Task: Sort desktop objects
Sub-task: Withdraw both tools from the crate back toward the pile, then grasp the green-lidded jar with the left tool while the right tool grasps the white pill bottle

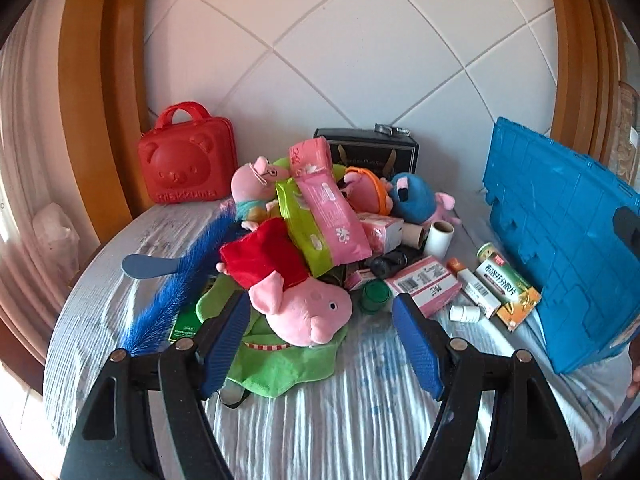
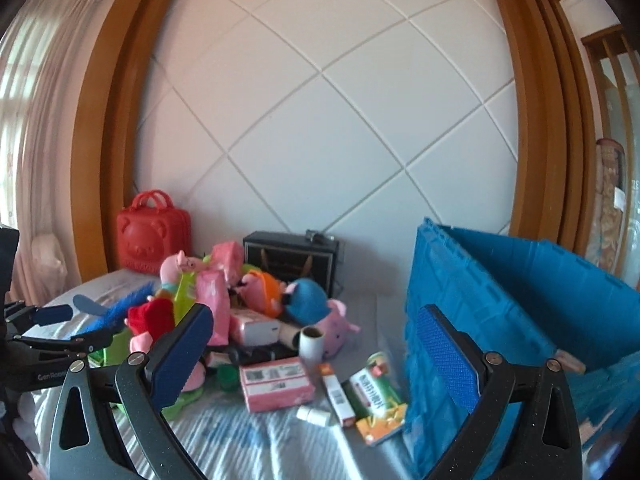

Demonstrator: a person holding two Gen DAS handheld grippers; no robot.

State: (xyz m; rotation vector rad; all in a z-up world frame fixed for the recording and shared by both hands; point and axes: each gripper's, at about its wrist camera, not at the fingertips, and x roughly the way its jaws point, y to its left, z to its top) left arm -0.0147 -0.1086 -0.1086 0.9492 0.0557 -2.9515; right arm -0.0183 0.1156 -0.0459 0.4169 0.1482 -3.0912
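Observation:
A heap of objects lies on the round table (image 1: pixel 320 420). A pink pig plush in a red dress (image 1: pixel 296 300) lies at the front on a green plush (image 1: pixel 280 364). My left gripper (image 1: pixel 320 344) is open, its fingers on either side of the pig's head. Pink tissue packs (image 1: pixel 328 216), more pig plushes (image 1: pixel 256 184) and a blue plush (image 1: pixel 414 198) lie behind. My right gripper (image 2: pixel 316 356) is open and empty above the pink box (image 2: pixel 276 384), medicine boxes (image 2: pixel 376 400) and a small white bottle (image 2: pixel 314 414). The left gripper also shows in the right wrist view (image 2: pixel 60 320).
A blue folding crate (image 1: pixel 560 248) stands at the right, also in the right wrist view (image 2: pixel 500 300). A red bear case (image 1: pixel 188 160) and a black box (image 1: pixel 368 150) stand at the back by the wall. A blue feather duster (image 1: pixel 180 280) lies left of the heap.

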